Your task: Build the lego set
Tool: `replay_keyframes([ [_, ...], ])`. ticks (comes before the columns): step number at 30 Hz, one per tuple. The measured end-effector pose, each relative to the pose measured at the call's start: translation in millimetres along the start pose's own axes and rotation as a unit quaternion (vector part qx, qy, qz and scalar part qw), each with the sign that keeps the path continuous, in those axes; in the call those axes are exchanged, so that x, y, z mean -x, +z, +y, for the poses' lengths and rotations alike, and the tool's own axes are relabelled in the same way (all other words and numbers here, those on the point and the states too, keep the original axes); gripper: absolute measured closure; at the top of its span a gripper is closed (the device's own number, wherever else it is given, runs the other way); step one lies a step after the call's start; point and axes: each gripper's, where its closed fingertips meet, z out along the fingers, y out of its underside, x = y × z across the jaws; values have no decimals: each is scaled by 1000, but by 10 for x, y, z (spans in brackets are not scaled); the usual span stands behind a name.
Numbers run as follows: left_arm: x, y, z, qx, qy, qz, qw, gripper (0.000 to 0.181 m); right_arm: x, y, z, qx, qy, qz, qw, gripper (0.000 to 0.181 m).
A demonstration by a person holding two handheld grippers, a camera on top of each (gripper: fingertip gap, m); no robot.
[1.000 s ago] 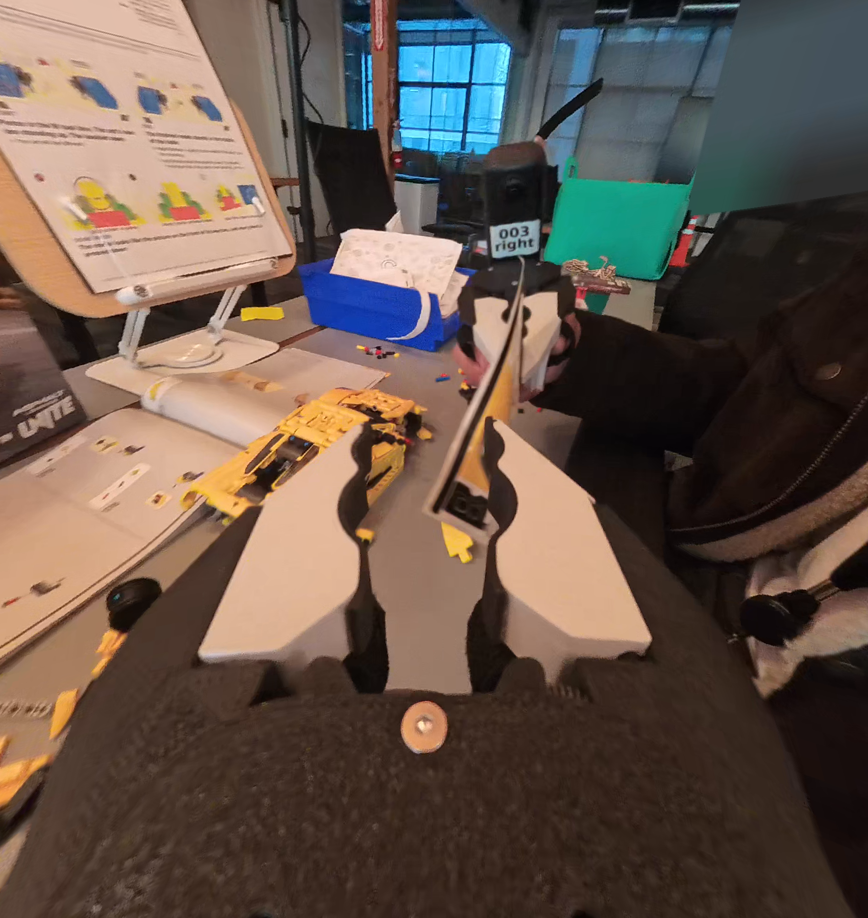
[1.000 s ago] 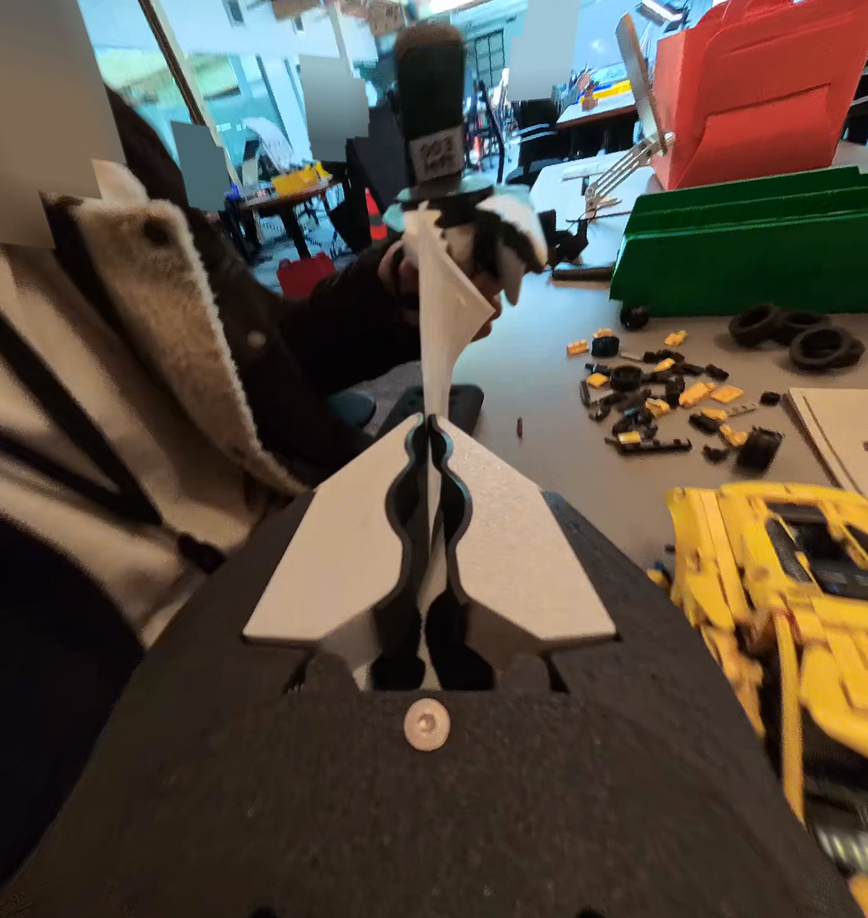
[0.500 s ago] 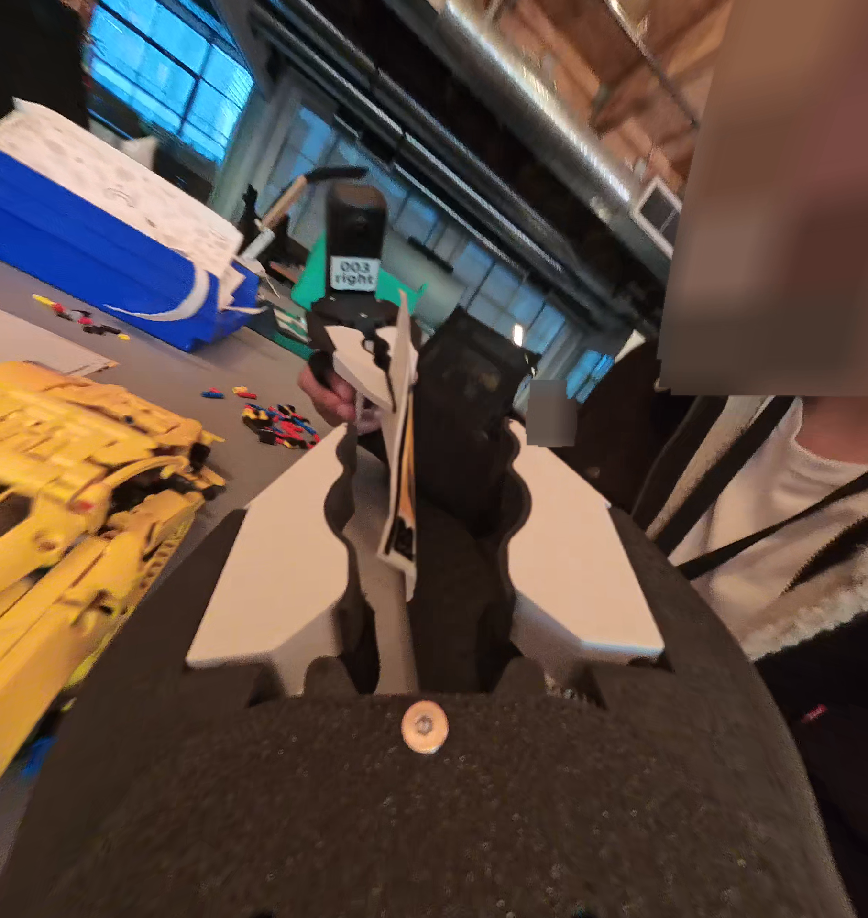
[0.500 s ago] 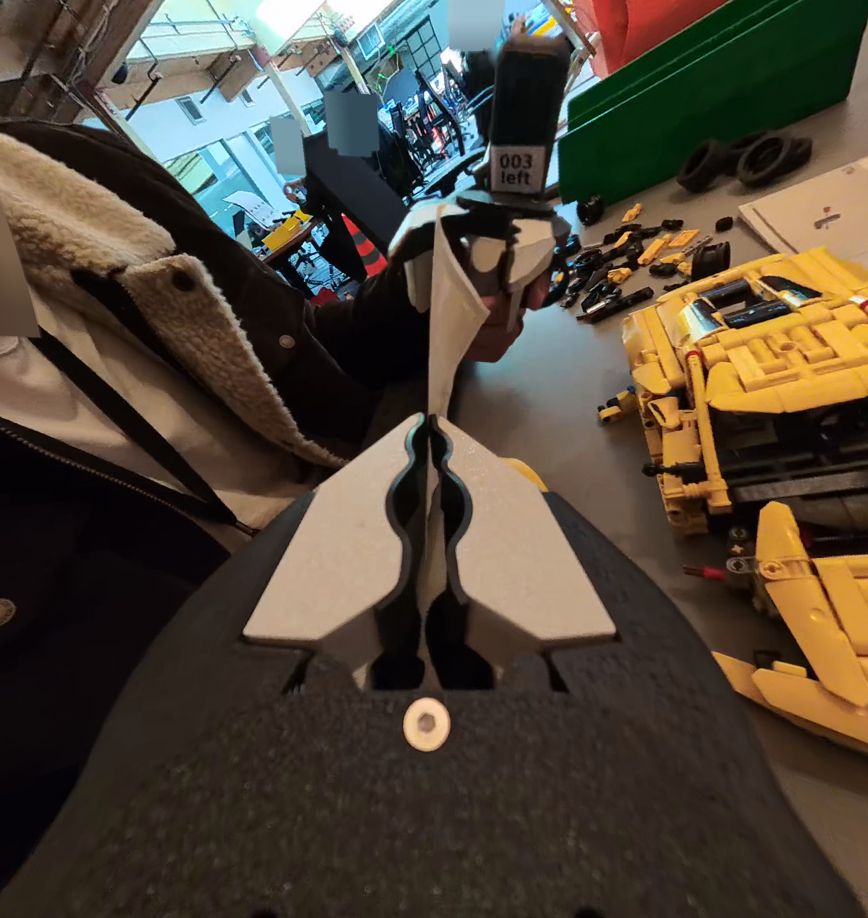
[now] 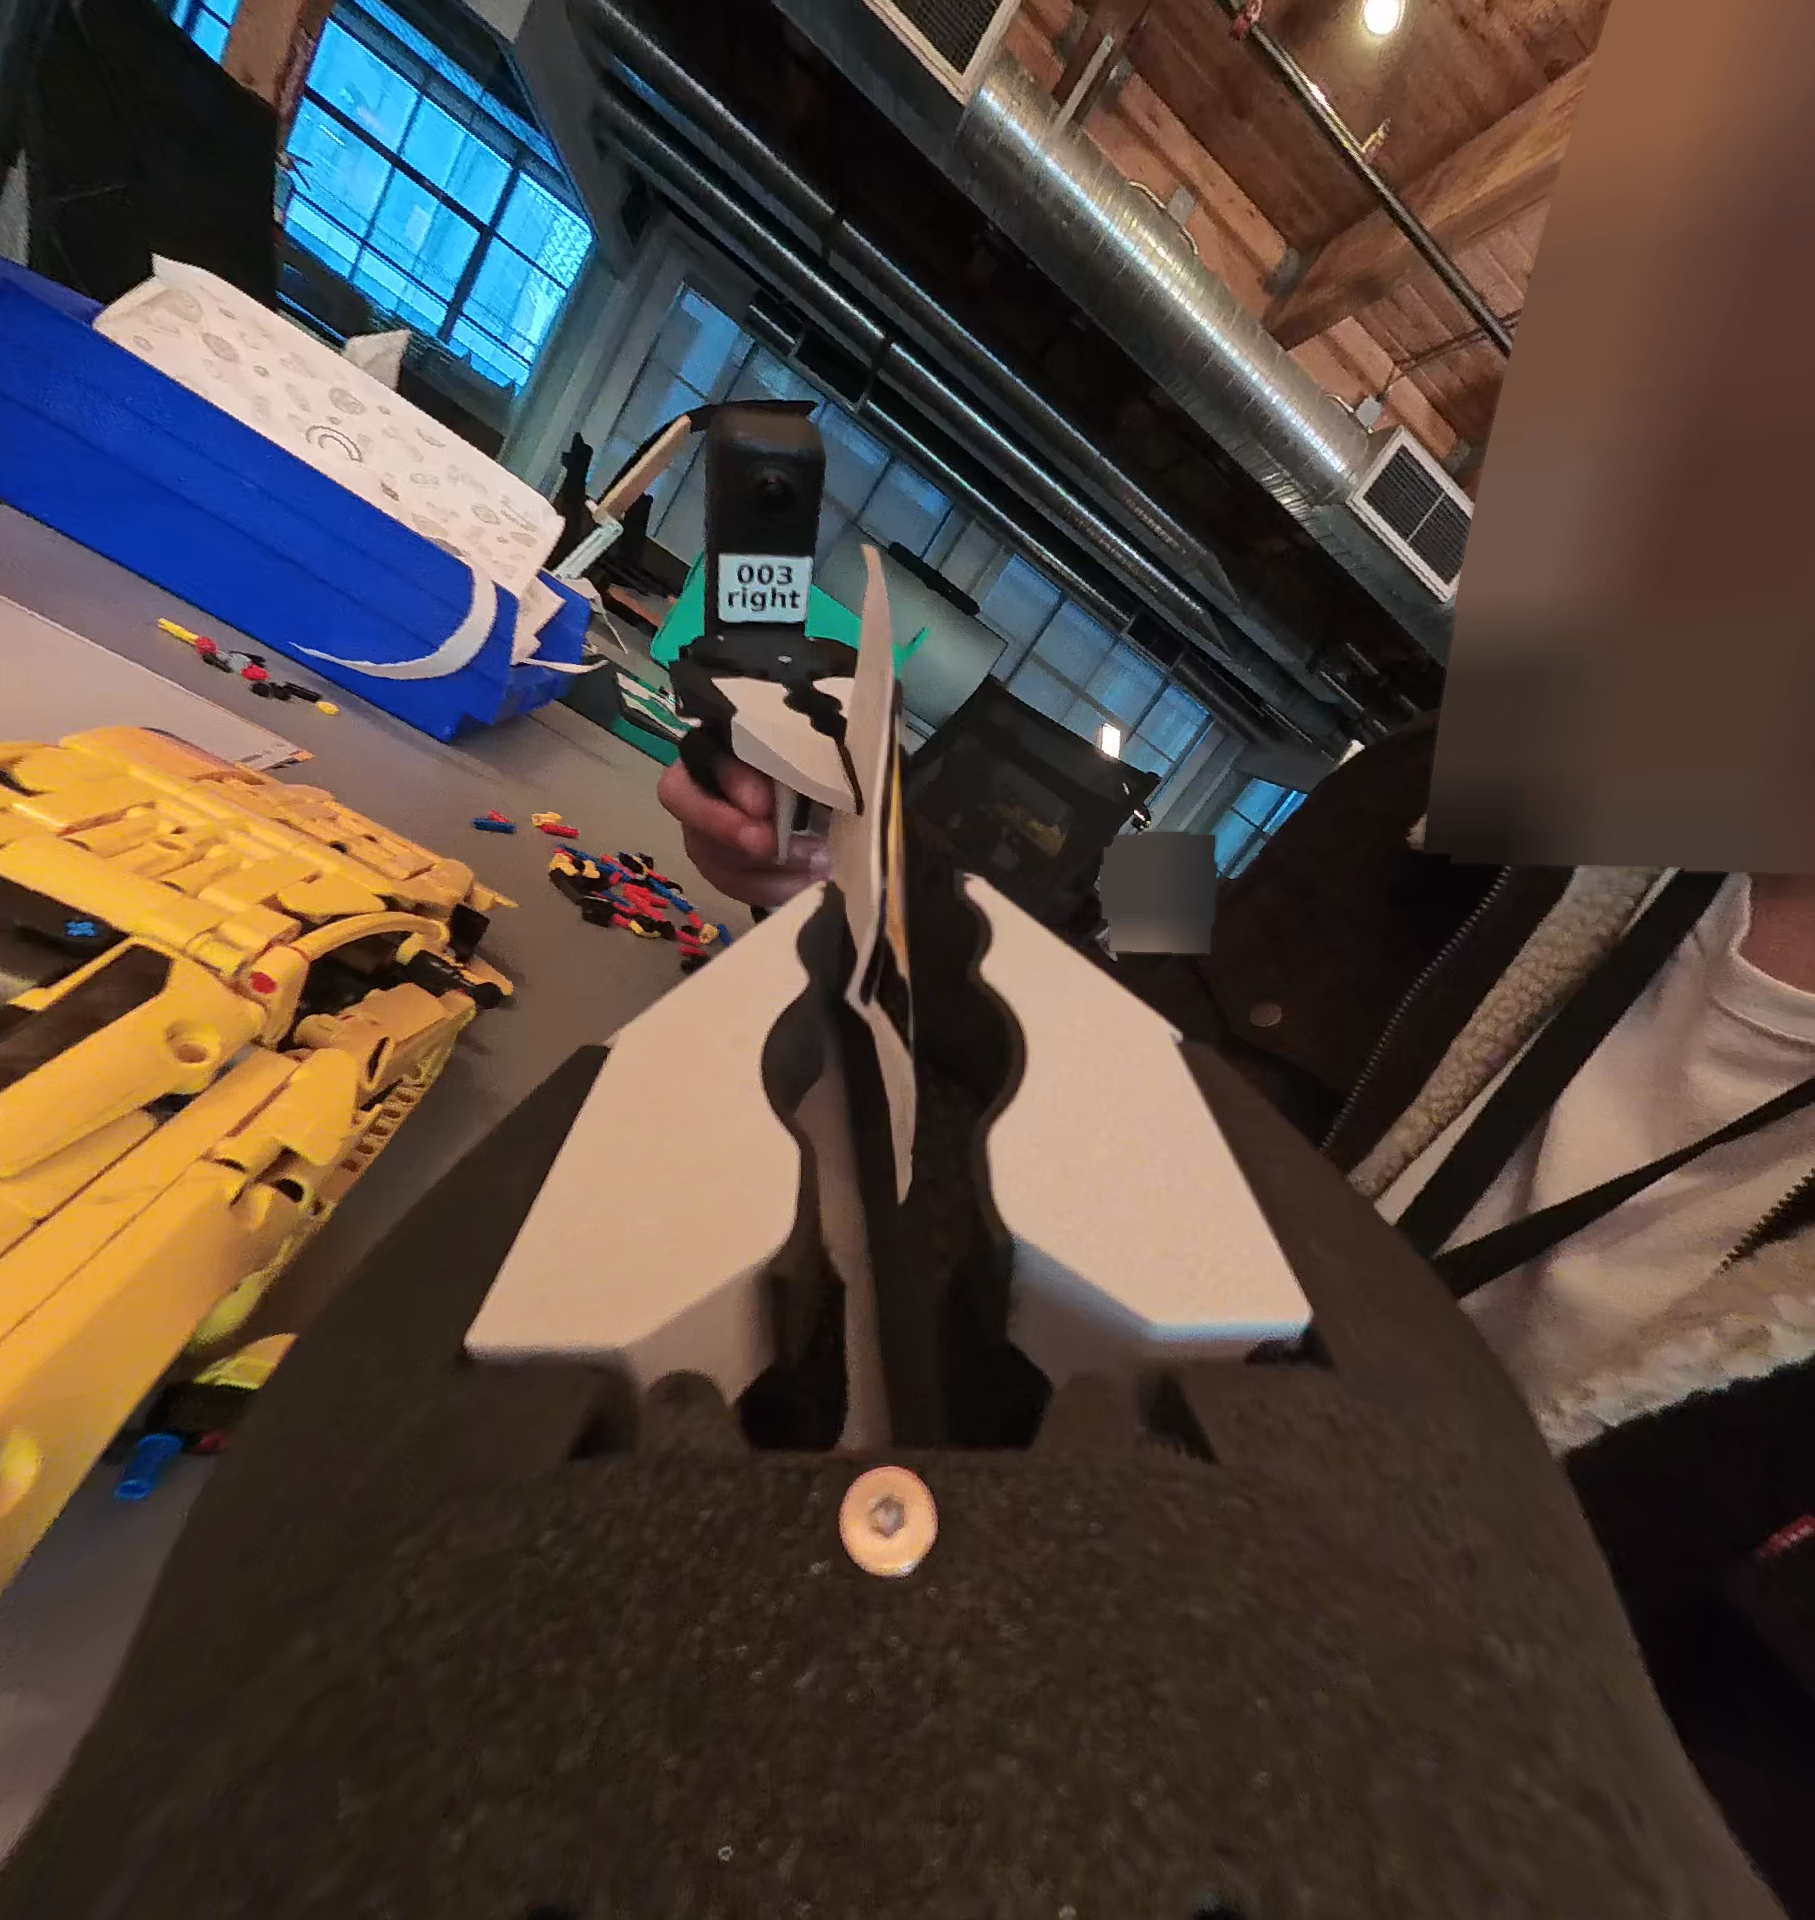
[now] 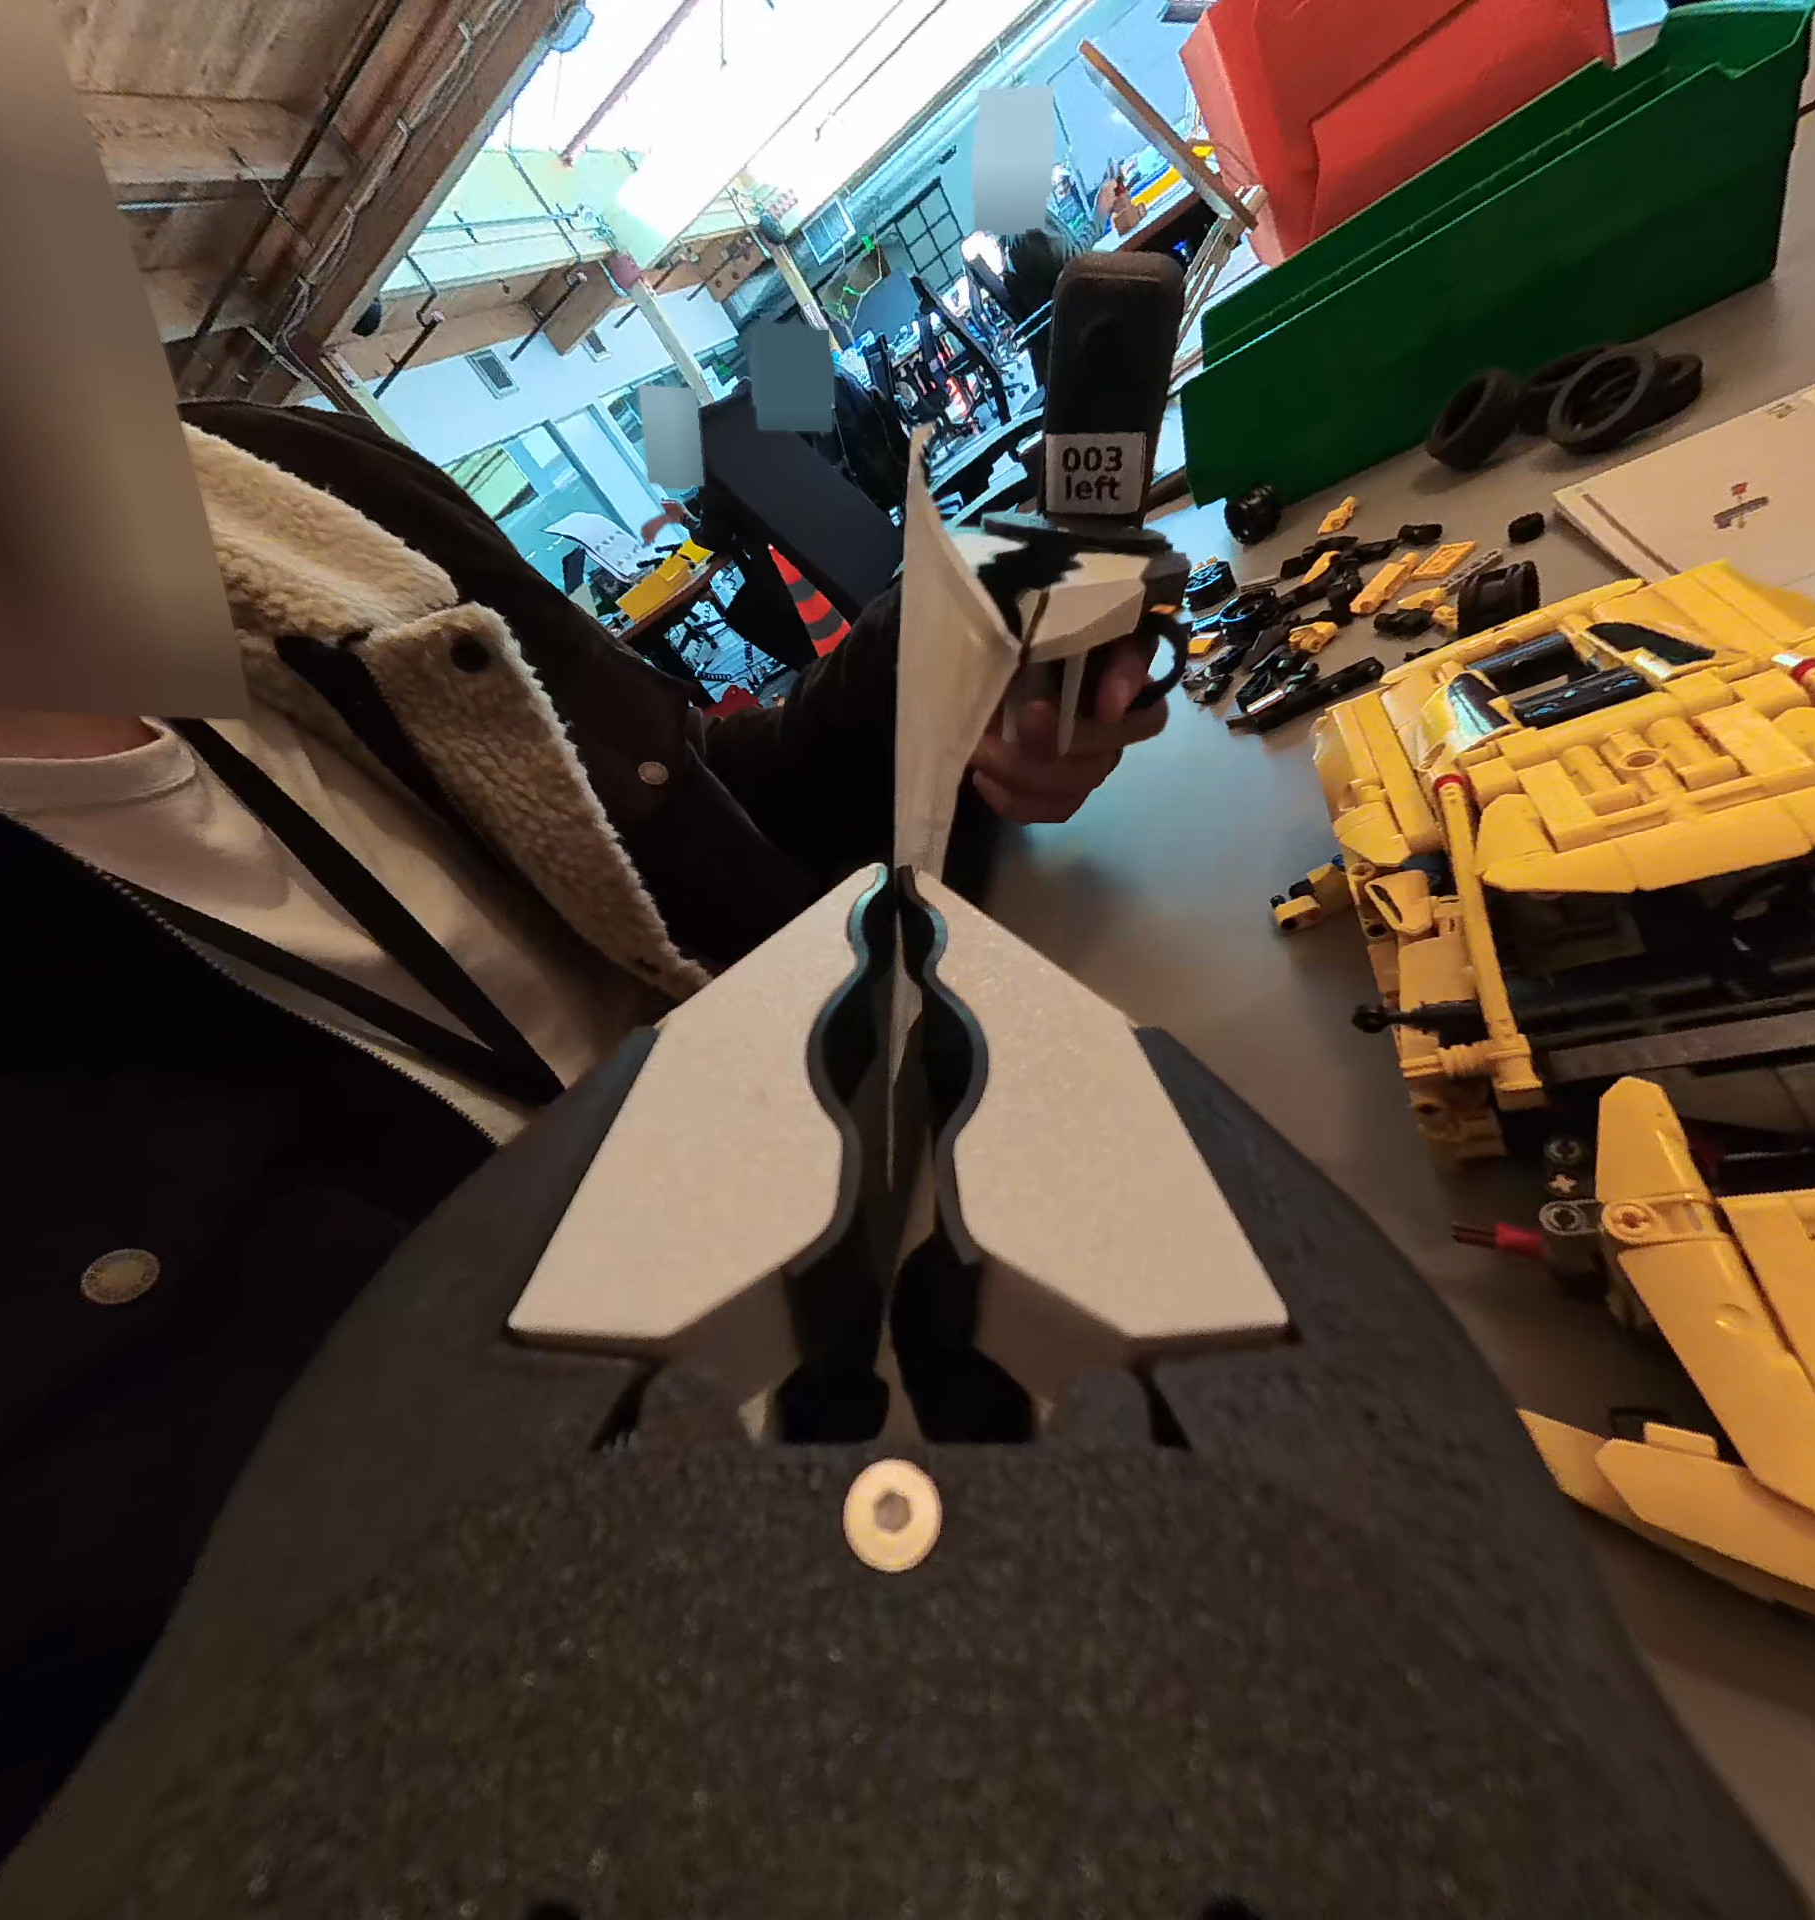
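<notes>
A thin white sheet with yellow and black print (image 5: 875, 790) stands on edge between my two grippers. My right gripper (image 6: 898, 883) is shut on one end of the sheet (image 6: 939, 707); it also shows in the left wrist view (image 5: 830, 748). My left gripper (image 5: 892, 904) has its jaws narrowed around the other end, with a gap still showing on both sides of the sheet. It also shows in the right wrist view (image 6: 1028, 613). Both are held above the grey table, beside the yellow Lego car (image 5: 186, 935) (image 6: 1568, 790).
A loose yellow body panel (image 6: 1713, 1299) lies near the car. Small black and yellow parts (image 6: 1329, 603), black tyres (image 6: 1568, 400), a green bin (image 6: 1454, 312) and a booklet (image 6: 1713, 499) lie beyond. A blue bin (image 5: 207, 488) and coloured pins (image 5: 633, 894) lie on the other side. My right fingertips sit around 10 cm from my left ones.
Both grippers have lifted and tilted upward with the sheet between them. My left gripper's jaws have narrowed around the sheet. My right gripper has stayed shut on it.
</notes>
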Motion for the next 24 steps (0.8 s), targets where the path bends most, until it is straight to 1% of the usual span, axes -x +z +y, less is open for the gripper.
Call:
replay_keyframes([
  [4,19,-45,-57,-16,-1,-4,1000,167,-11,-11,-17,-7,2,0,1000,181],
  [9,31,5,58,15,14,-12,1000,169,-9,-21,-28,-10,3,-2,1000,181],
  [12,23,13,86,23,20,-11,999,174,-20,-31,-29,-11,4,1,1000,181],
  [19,7,-6,31,8,15,-6,1000,174,-13,-24,-11,-6,3,0,1000,181],
  [24,3,-5,37,11,3,-3,1000,174,-15,-31,-10,-5,3,2,1000,181],
])
